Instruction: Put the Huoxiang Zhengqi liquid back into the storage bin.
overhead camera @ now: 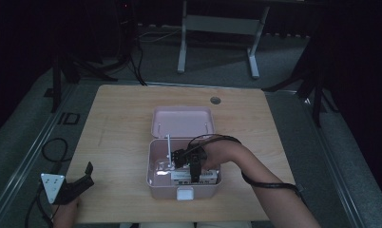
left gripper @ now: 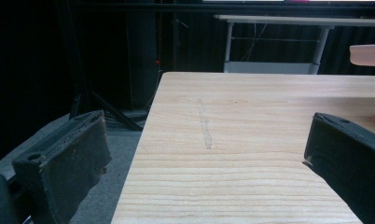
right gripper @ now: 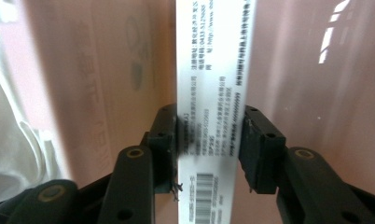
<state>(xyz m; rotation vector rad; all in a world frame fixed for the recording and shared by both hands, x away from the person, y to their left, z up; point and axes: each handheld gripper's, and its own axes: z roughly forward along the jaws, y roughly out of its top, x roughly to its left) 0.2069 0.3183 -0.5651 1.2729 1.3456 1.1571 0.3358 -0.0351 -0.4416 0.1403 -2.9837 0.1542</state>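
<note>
Right gripper (overhead camera: pixel 195 176) reaching down into pink box (overhead camera: pixel 152 167), jaws clamped on white carton (right gripper: pixel 212 93), left gripper (overhead camera: pixel 80 183) left of box, jaws apart, empty, wooden table (overhead camera: pixel 122 109), dark room

table (overhead camera: pixel 122 118) is pale wood with matt grain; box (overhead camera: pixel 182 122) looks smooth pink plastic, slightly glossy; carton (right gripper: pixel 213 56) is white printed card.
</note>
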